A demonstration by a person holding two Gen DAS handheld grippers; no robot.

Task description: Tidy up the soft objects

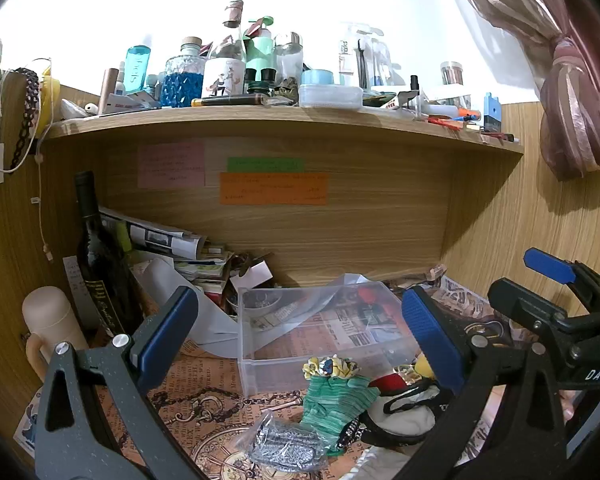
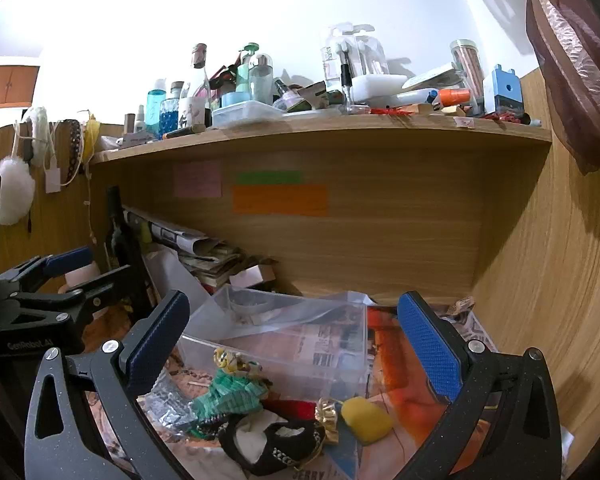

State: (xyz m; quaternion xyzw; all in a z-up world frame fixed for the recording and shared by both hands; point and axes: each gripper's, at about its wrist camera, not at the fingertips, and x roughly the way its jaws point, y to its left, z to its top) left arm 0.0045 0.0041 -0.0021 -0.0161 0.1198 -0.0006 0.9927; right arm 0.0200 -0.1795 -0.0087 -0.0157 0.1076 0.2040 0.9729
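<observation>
Both the left gripper (image 1: 300, 336) and right gripper (image 2: 296, 344) hover with jaws spread above a heap of what looks like socks (image 2: 236, 396), beside a clear box (image 2: 284, 344).

1. A wine bottle (image 1: 96, 256) stands at the desk's back left corner.
2. Stacked papers (image 1: 168, 240) lean just beside it.
3. A cluttered shelf (image 1: 284, 118) spans the back edge.
4. Three notes (image 1: 274, 188) stick beneath the shelf.
5. A curtain (image 1: 572, 92) hangs right.
</observation>
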